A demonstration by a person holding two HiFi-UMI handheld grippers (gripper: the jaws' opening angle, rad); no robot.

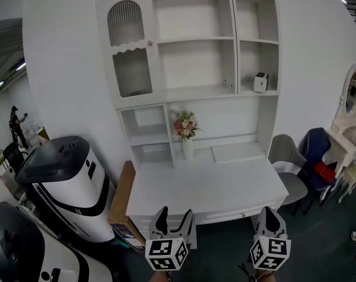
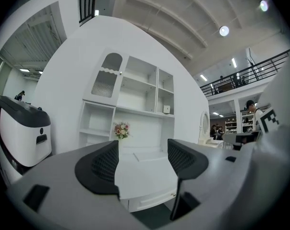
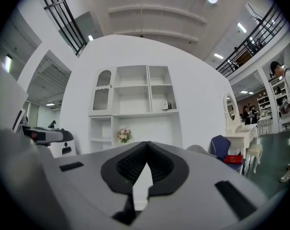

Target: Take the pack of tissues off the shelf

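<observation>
The pack of tissues (image 1: 261, 81) is a small white box with a dark side. It stands on the right-hand shelf of the white shelf unit (image 1: 195, 93), above the desk top (image 1: 207, 187). It shows small and far off in the left gripper view (image 2: 167, 109) and the right gripper view (image 3: 169, 106). Both grippers hang low in front of the desk, well short of the shelf. My left gripper (image 1: 175, 215) (image 2: 142, 152) is open with nothing between its jaws. My right gripper (image 1: 268, 211) (image 3: 146, 147) is shut and empty.
A vase of flowers (image 1: 186, 135) stands at the back of the desk. A white and black machine (image 1: 66, 187) and a cardboard box (image 1: 120, 204) sit left of the desk. A grey chair (image 1: 286, 163), a blue chair (image 1: 316, 151) and a vanity (image 1: 351, 116) stand to the right. A person (image 3: 286, 95) stands far right.
</observation>
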